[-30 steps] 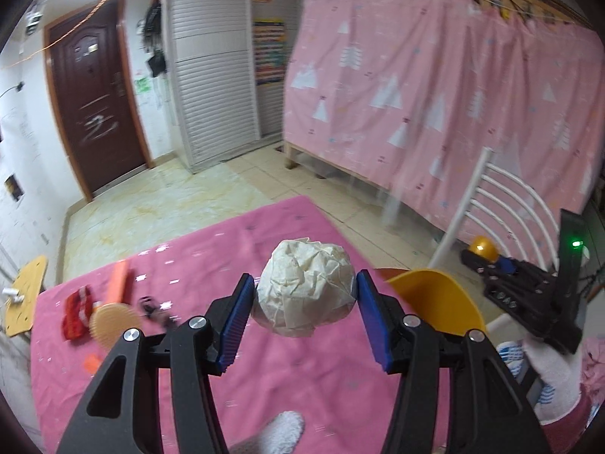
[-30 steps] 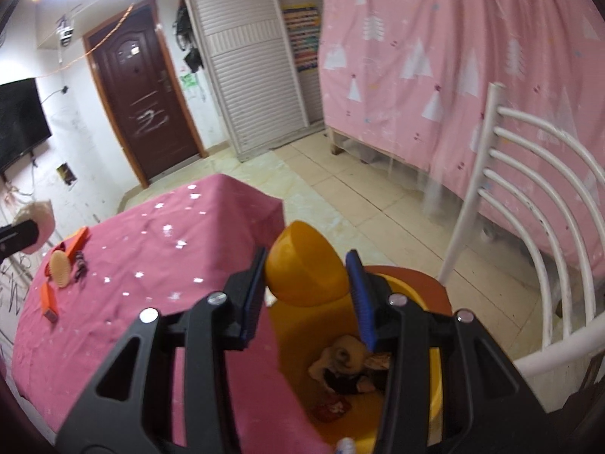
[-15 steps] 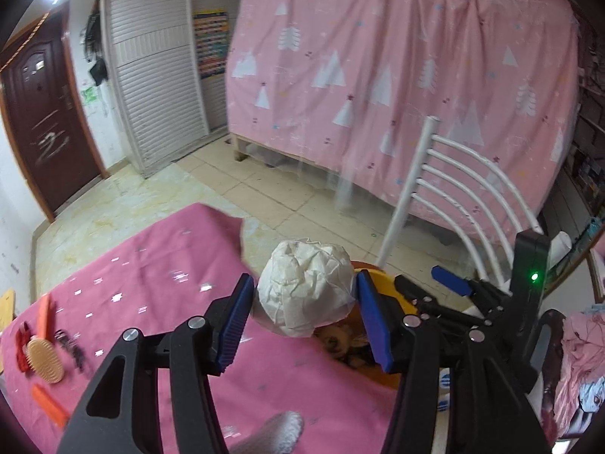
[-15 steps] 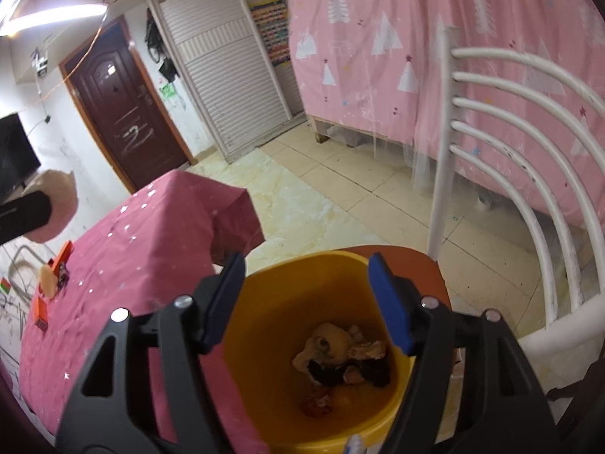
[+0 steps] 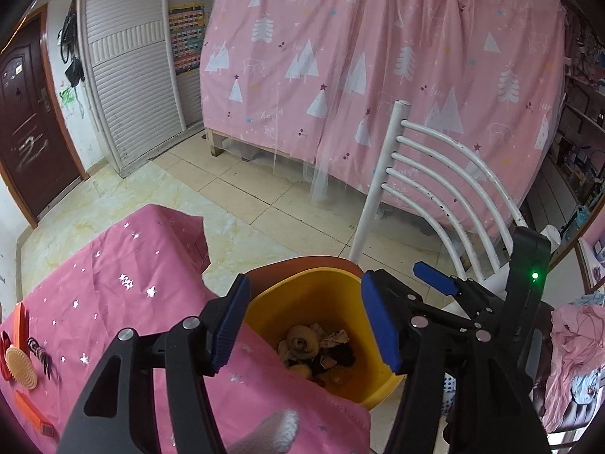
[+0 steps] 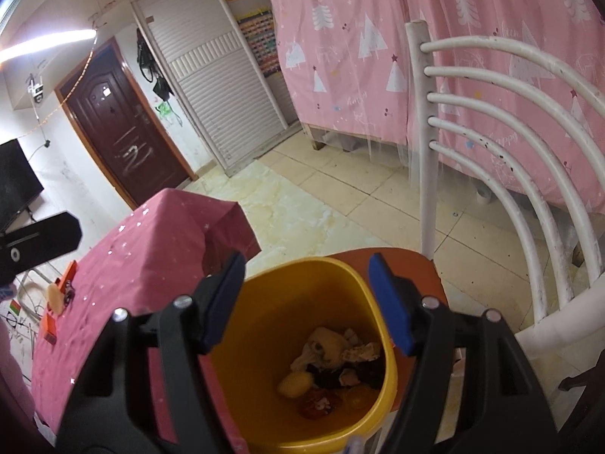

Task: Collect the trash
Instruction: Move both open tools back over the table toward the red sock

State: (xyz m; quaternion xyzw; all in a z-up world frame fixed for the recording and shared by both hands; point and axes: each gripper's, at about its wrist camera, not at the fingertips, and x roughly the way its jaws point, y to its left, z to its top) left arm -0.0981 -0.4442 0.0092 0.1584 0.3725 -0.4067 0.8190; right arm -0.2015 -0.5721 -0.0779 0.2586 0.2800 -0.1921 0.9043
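A yellow trash bin (image 5: 302,287) stands on an orange chair seat beside the table; it also shows in the right wrist view (image 6: 264,340). Crumpled paper and scraps (image 5: 314,348) lie at its bottom, also seen in the right wrist view (image 6: 332,363). My left gripper (image 5: 306,325) is open and empty, right above the bin's mouth. My right gripper (image 6: 308,302) is open and empty, also above the bin. The right gripper's body (image 5: 472,310) shows at the bin's right in the left wrist view.
A table with a pink starred cloth (image 5: 113,302) lies left of the bin, with an orange comb, a round brush (image 5: 20,367) and hair ties near its left end. A white chair back (image 5: 435,174) rises behind the bin. A pink curtain (image 5: 378,56) hangs beyond.
My left gripper swung right over the bin, opened and let go of the white paper ball. My right gripper opened and released the yellow ball; both items are gone from the jaws.
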